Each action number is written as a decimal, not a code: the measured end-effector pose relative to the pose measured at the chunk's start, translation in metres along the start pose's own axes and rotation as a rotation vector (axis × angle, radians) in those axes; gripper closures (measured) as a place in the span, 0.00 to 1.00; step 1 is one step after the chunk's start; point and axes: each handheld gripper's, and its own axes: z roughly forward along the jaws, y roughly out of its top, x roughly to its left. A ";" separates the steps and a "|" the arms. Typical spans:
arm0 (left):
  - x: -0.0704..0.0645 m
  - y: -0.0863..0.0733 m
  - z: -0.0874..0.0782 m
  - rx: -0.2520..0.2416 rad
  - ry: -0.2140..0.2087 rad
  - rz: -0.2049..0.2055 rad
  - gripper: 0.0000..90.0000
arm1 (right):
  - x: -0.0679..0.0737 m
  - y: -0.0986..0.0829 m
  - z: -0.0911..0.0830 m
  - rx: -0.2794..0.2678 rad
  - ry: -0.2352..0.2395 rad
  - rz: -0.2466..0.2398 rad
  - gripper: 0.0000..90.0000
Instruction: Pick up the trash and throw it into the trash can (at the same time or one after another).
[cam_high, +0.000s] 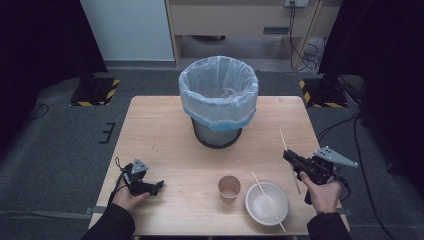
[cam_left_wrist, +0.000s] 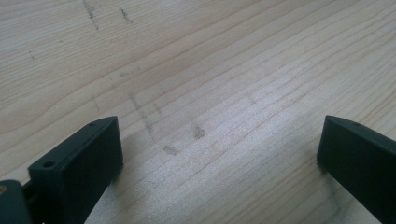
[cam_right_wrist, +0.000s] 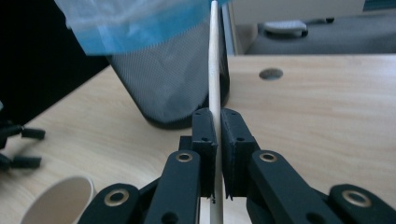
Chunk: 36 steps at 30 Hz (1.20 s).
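My right gripper (cam_high: 288, 155) (cam_right_wrist: 217, 115) is shut on a thin wooden chopstick (cam_high: 283, 138) (cam_right_wrist: 214, 65) near the table's right edge. The stick runs through the closed jaws and points toward the far side. A second chopstick (cam_high: 268, 201) lies across a white bowl (cam_high: 260, 209) at the front right. A brown paper cup (cam_high: 229, 188) (cam_right_wrist: 58, 203) stands open just left of the bowl. My left gripper (cam_high: 158, 185) (cam_left_wrist: 219, 135) rests low at the front left, open over bare wood, with nothing between its jaws.
A mesh waste bin (cam_high: 218, 97) (cam_right_wrist: 170, 81), lined with a clear and blue plastic bag, stands at the middle back of the wooden table (cam_high: 160, 130). Dark floor surrounds the table, with cables at the right and cabinets behind.
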 end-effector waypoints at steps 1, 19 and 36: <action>0.000 0.000 0.000 0.000 0.000 0.000 0.00 | 0.000 0.005 0.001 -0.024 0.007 0.001 0.95; 0.000 0.000 0.000 0.000 0.000 0.000 0.00 | 0.005 0.061 0.005 -0.244 0.042 0.007 0.95; 0.000 0.000 0.000 0.000 0.000 0.000 0.00 | 0.027 0.112 0.027 -0.379 0.099 -0.015 0.95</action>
